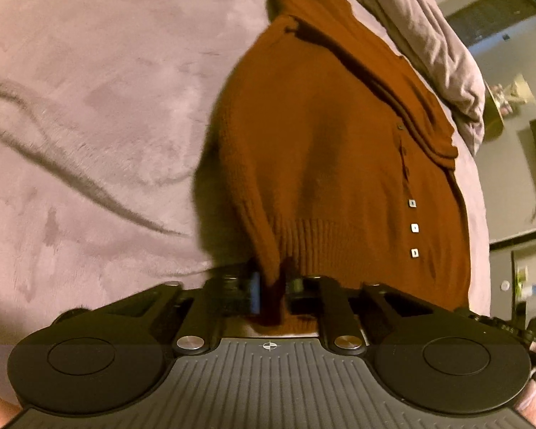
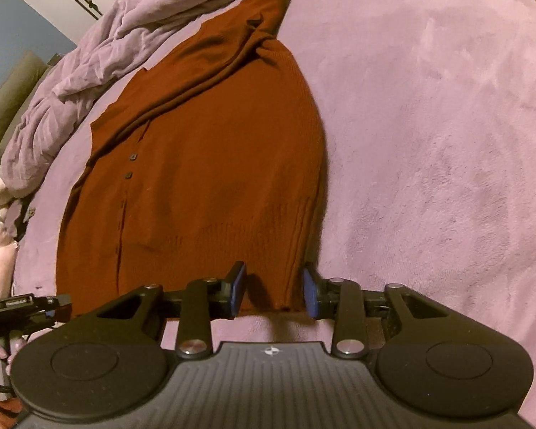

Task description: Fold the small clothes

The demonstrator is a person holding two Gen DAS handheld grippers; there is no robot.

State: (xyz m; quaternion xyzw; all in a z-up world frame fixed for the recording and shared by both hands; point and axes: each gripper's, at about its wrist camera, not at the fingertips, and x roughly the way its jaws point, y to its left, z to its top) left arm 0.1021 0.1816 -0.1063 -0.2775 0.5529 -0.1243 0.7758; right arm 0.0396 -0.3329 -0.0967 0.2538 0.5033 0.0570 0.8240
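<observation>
The rust-brown cardigan (image 1: 321,164) lies ahead of both jaws: the left gripper (image 1: 269,289) pinches its hem corner, while the right gripper (image 2: 274,295) stands apart, straddling the other corner untouched.

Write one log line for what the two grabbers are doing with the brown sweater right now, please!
left gripper: shut on sweater hem | right gripper: open, hem corner between pads | sweater: flat on purple blanket

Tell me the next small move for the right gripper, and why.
Probably close the right gripper on the sweater hem: its pads straddle that corner without pressing, while the left gripper already pinches the other corner.
</observation>
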